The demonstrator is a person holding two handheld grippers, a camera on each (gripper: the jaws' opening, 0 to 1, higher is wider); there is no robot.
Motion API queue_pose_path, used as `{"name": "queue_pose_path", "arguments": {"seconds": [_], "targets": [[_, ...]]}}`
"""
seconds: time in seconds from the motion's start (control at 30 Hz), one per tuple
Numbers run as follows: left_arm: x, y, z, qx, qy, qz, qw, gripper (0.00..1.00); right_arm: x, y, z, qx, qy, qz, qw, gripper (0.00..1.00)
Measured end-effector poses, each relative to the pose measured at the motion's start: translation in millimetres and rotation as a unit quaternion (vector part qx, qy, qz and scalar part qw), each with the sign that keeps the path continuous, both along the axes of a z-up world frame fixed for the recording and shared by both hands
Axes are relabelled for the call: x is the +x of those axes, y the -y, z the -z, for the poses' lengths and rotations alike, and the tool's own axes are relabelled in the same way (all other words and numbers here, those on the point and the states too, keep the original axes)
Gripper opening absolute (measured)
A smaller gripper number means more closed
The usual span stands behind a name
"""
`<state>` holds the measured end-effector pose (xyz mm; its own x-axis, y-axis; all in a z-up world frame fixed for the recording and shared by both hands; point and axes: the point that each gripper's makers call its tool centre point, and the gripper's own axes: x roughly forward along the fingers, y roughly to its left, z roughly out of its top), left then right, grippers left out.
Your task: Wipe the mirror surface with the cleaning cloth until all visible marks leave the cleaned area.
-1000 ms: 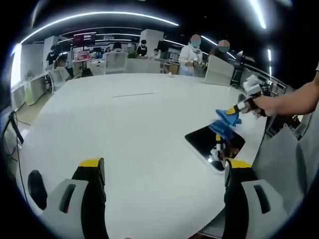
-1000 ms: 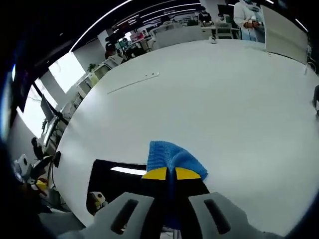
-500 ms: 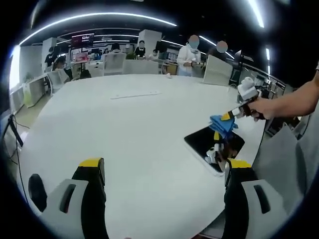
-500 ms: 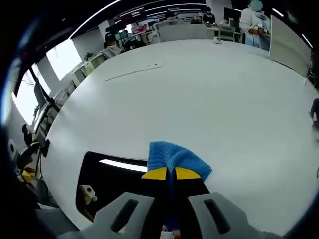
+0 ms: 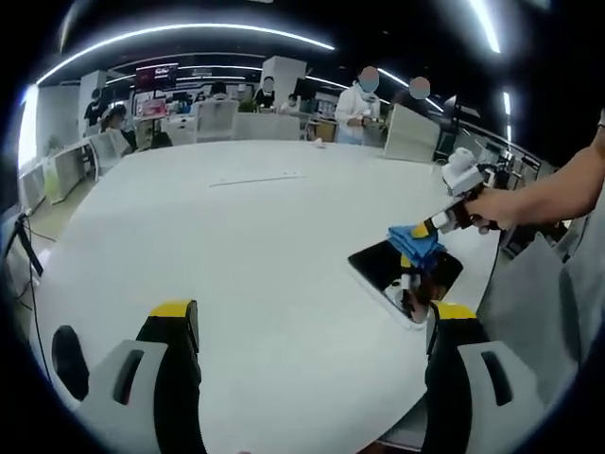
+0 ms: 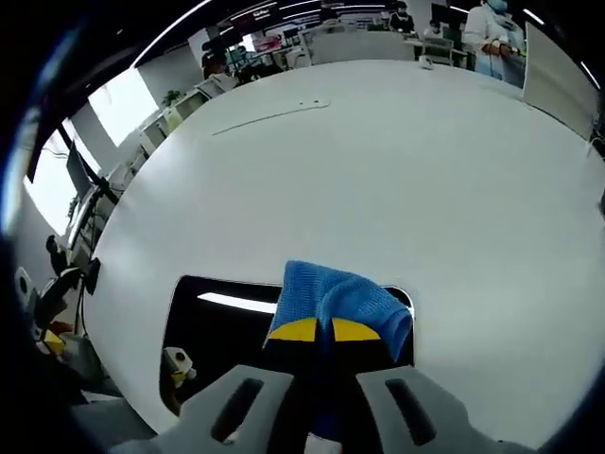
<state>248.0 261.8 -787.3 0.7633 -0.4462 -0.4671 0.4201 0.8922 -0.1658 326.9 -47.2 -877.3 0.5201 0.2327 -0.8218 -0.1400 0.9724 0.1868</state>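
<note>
A flat rectangular mirror (image 5: 402,276) (image 6: 227,336) with a white rim lies near the edge of the round white table (image 5: 246,246); its face looks dark and reflects a strip light. My right gripper (image 6: 317,330) is shut on a folded blue cleaning cloth (image 6: 340,298) and holds it over the mirror's far end. In the left gripper view that gripper (image 5: 423,230) comes in from the right, held in a person's hand, with the blue cloth (image 5: 413,242) at the mirror's far edge. My left gripper (image 5: 312,312) stands open above the bare tabletop, well to the left of the mirror.
The table's rim (image 5: 454,378) runs just beyond the mirror. Grey chair backs (image 5: 539,303) stand close to it on the right. Several people and desks (image 5: 274,104) are at the far side of the room. A thin line (image 6: 269,115) marks the tabletop far off.
The right gripper has brought the blue cloth lower and further in over the mirror's far end. The left gripper has stayed where it was.
</note>
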Motion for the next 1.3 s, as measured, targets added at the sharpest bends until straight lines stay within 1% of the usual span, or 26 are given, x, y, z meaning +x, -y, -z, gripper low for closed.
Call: {"name": "queue_pose_path", "arguments": {"seconds": [0.07, 0.13, 0.23, 0.43, 0.63, 0.73, 0.83, 0.87, 0.93, 1.0, 1.07, 1.2, 1.3], "targets": [[-3.1, 3, -2.2, 0.001, -0.001, 0.002, 1.0, 0.99, 1, -8, 0.2, 0.009, -0.005, -0.001, 1.0, 0.0], [-5.2, 5, -4.2, 0.001, -0.001, 0.005, 1.0, 0.99, 3, -13, 0.6, 0.007, -0.006, -0.006, 0.9999, 0.0], [-5.6, 3, -5.9, 0.0, -0.001, 0.005, 1.0, 0.99, 4, -25, 1.2, 0.004, -0.01, -0.017, 0.9998, 0.0], [-2.7, -3, -5.3, -0.002, -0.001, 0.001, 1.0, 0.99, 7, -43, 1.7, 0.011, -0.017, -0.02, 0.9996, 0.0], [0.5, -4, -7.6, -0.006, 0.0, 0.002, 1.0, 0.99, 9, -72, 2.1, 0.019, -0.02, -0.038, 0.9989, 0.0], [1.6, -7, -6.0, -0.007, -0.002, 0.002, 1.0, 0.99, 8, -87, 1.9, 0.026, -0.023, -0.047, 0.9983, 0.0], [1.3, -6, -6.1, -0.015, -0.004, 0.003, 0.9999, 0.99, 6, -101, 1.7, 0.023, -0.02, -0.063, 0.9975, 0.0], [0.4, -5, -5.7, -0.016, -0.005, 0.005, 0.9999, 0.99, 7, -103, 1.9, 0.023, -0.018, -0.063, 0.9976, 0.0], [-1.8, -2, -5.2, -0.015, -0.007, 0.008, 0.9998, 0.99, 5, -111, 1.6, 0.033, -0.022, -0.062, 0.9973, 0.0], [-2.7, -2, -3.4, -0.016, -0.011, 0.007, 0.9998, 0.99, 5, -119, 1.3, 0.025, -0.016, -0.081, 0.9963, 0.0], [-2.8, -3, -1.7, -0.015, -0.012, 0.005, 0.9998, 0.99, 6, -124, 1.3, 0.025, -0.014, -0.086, 0.9959, 0.0], [-5.3, -2, -2.3, -0.016, -0.013, 0.002, 0.9998, 0.99, 7, -133, 1.2, 0.036, -0.021, -0.084, 0.9956, 0.0], [-6.5, -2, -1.4, -0.013, -0.014, 0.001, 0.9998, 0.99, 8, -134, 1.5, 0.028, -0.016, -0.092, 0.9952, 0.0]]}}
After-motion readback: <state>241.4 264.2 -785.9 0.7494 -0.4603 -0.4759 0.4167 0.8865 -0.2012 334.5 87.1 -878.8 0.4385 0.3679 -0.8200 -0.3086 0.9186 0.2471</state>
